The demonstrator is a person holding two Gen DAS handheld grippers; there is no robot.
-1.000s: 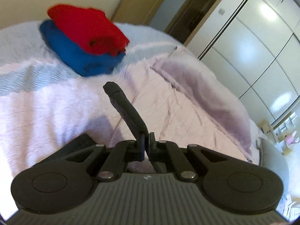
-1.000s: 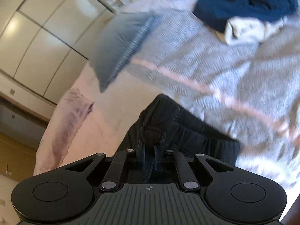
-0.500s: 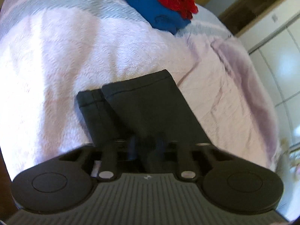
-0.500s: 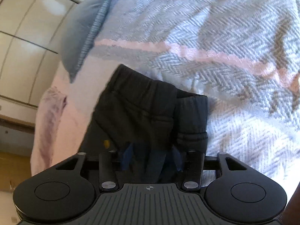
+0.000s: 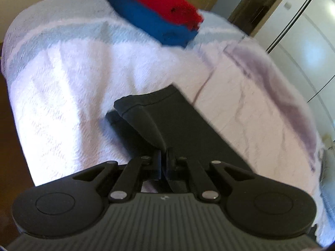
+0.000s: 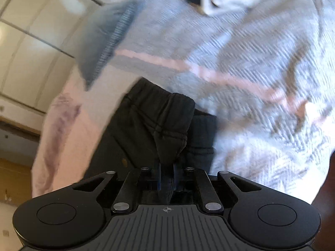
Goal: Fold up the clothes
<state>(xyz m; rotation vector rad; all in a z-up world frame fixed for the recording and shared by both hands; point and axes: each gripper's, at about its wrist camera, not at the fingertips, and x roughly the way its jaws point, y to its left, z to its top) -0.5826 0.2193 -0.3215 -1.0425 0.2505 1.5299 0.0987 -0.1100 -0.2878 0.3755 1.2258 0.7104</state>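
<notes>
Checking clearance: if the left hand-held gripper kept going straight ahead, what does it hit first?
Probably the black fabric trousers that the left hand-held gripper is shut on, then the pale pink textured bedspread under them; depth is unclear.

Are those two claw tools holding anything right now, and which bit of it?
Yes. The left gripper pinches the hem end of the black fabric trousers; the right gripper pinches their elasticated waistband end.

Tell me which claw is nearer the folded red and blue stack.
Left. The left claw, clamped on the black trousers, faces the red and blue stack across the bed. The right claw, gripping the waistband, shows no such stack.
</notes>
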